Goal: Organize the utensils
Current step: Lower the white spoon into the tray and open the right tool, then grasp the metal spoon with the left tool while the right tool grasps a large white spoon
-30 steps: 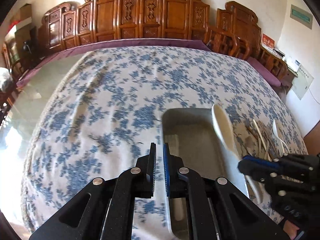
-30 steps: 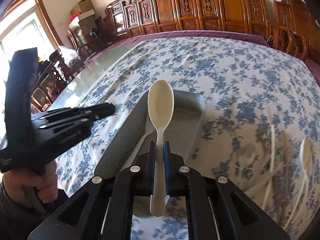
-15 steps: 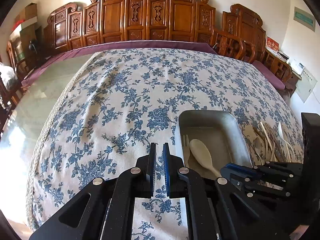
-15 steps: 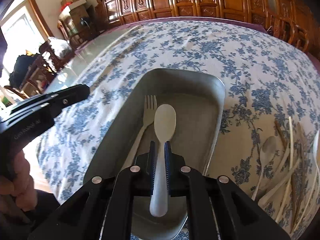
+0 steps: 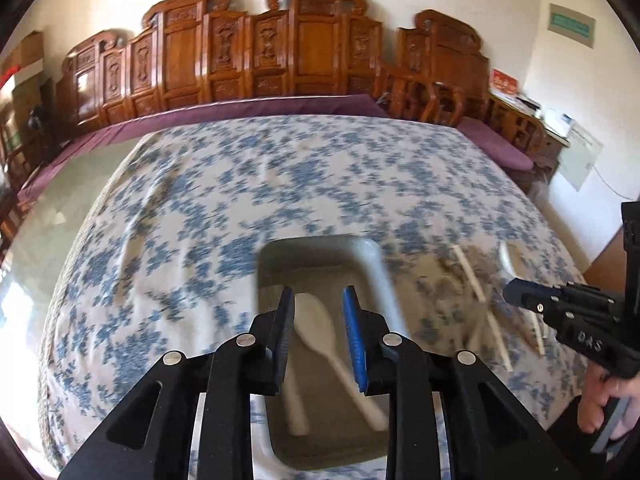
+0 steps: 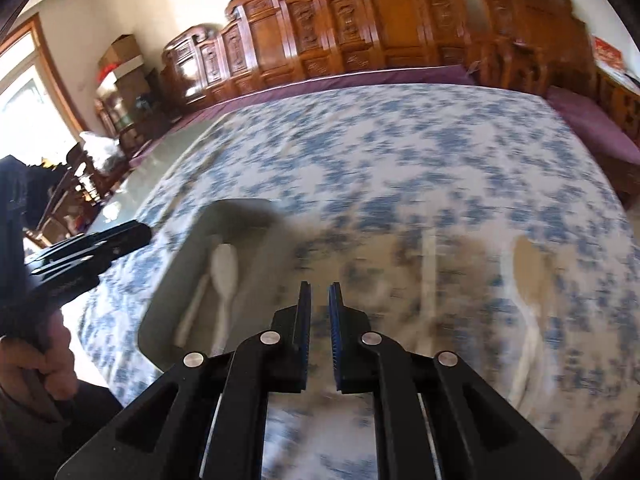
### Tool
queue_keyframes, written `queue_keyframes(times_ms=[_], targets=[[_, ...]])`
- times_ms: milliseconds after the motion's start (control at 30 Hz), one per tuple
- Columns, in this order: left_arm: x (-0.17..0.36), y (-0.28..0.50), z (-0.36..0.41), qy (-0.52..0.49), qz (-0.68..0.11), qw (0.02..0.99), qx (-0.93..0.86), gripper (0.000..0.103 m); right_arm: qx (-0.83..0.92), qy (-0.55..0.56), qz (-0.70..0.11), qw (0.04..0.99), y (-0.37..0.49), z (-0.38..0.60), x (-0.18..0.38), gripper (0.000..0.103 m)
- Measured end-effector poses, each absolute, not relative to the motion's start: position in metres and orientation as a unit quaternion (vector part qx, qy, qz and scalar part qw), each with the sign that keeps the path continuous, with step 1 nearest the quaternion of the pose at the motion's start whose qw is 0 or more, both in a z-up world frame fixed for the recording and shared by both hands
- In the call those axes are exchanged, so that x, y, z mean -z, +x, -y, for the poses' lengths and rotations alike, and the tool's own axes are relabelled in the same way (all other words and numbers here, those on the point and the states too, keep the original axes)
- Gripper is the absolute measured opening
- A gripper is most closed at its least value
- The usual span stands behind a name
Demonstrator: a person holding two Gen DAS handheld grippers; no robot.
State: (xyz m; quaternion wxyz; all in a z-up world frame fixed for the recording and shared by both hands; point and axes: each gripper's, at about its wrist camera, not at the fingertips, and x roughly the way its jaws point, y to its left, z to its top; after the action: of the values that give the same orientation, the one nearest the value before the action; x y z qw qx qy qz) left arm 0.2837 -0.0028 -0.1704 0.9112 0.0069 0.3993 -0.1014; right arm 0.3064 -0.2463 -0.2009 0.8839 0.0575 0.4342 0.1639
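A grey tray (image 5: 372, 256) (image 6: 172, 280) lies on the blue-flowered tablecloth. In it lie a cream spoon (image 5: 320, 328) (image 6: 226, 268) and a cream fork (image 5: 294, 396) (image 6: 192, 312). My left gripper (image 5: 318, 300) is open and empty, above the tray over the spoon. My right gripper (image 6: 319, 296) is open and empty, right of the tray over the cloth; it also shows in the left wrist view (image 5: 520, 292). A loose pile of chopsticks (image 5: 476, 280) and another spoon (image 6: 528, 272) lies right of the tray. Both views are blurred.
The tablecloth (image 5: 280, 184) covers a large table with a glass edge (image 5: 60, 200) at the left. Carved wooden chairs (image 5: 304, 52) line the far side. A person's hand (image 6: 36, 356) holds the left gripper.
My right gripper has let go of the cream spoon into the tray, opened, and moved right toward the pile. My left gripper has opened and moved over the tray.
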Motion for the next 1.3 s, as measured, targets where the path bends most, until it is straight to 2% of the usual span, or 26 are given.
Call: queue_keyframes(times_ms=[233,733,1067,1300], targets=[[0.176,0.274,0.060,0.035,-0.407,0.901,0.146,0.024,-0.119,0.015,-0.426,0.897,0.298,0.289,0.217,0.012],[0.222,0.288,0.137,0.100,-0.482,0.852,0.179,0.024,-0.084,0.050,-0.427,0.899,0.300,0.342,0.253,0.013],[0.265,0.324,0.161,0.122,-0.570,0.795,0.166,0.023,-0.095,0.068,-0.403,0.908,0.300,0.351,0.242,0.013],[0.277,0.345,0.168,0.126,-0.601,0.776,0.148,0.020,-0.102,0.084,-0.391,0.911,0.298,0.353,0.236,0.013]])
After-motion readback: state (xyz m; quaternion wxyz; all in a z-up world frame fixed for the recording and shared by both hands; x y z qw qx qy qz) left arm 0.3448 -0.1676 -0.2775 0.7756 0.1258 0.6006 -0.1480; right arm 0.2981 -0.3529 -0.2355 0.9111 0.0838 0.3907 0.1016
